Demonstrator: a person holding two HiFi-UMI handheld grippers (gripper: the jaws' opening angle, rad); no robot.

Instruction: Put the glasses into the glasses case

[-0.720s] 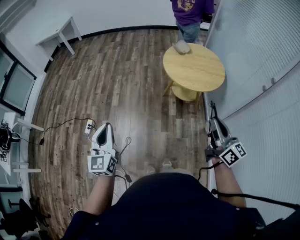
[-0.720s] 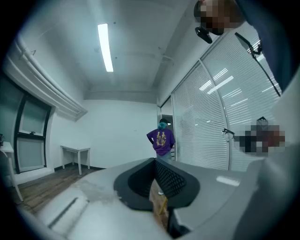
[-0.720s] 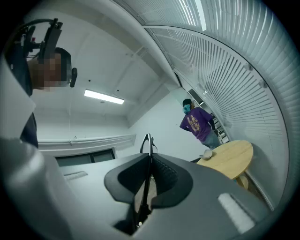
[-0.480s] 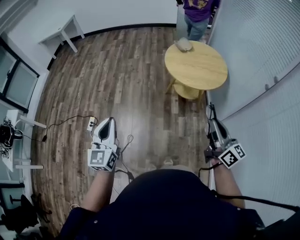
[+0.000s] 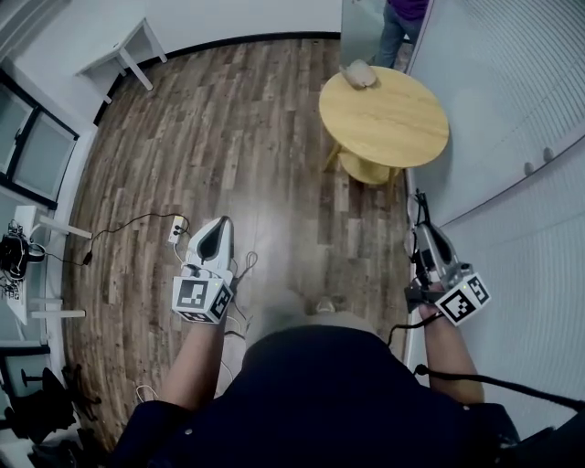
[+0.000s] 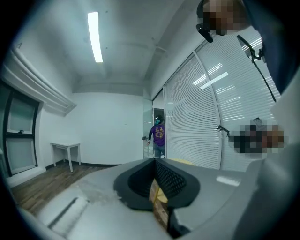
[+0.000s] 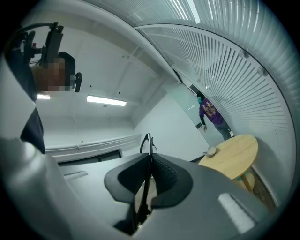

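In the head view my right gripper (image 5: 421,218) is at the right, beside the slatted wall. It is shut on a pair of thin black glasses (image 5: 418,206), whose frame sticks out past the jaw tips (image 7: 148,141). My left gripper (image 5: 220,225) hangs over the wood floor with its jaws together and nothing between them (image 6: 154,165). A small beige rounded object, apparently the glasses case (image 5: 359,73), lies on the far edge of the round wooden table (image 5: 393,123). It is well ahead of both grippers, and the right gripper view shows it too (image 7: 211,150).
A person in a purple top (image 5: 402,16) stands in the doorway beyond the table. A white blind wall (image 5: 512,110) runs along the right. A power strip and cables (image 5: 174,233) lie on the floor at the left, and a white side table (image 5: 123,55) stands at the back left.
The round table has drifted slightly and the person in purple has moved farther off towards the doorway. Both grippers keep about the same places in the view, the glasses still held.
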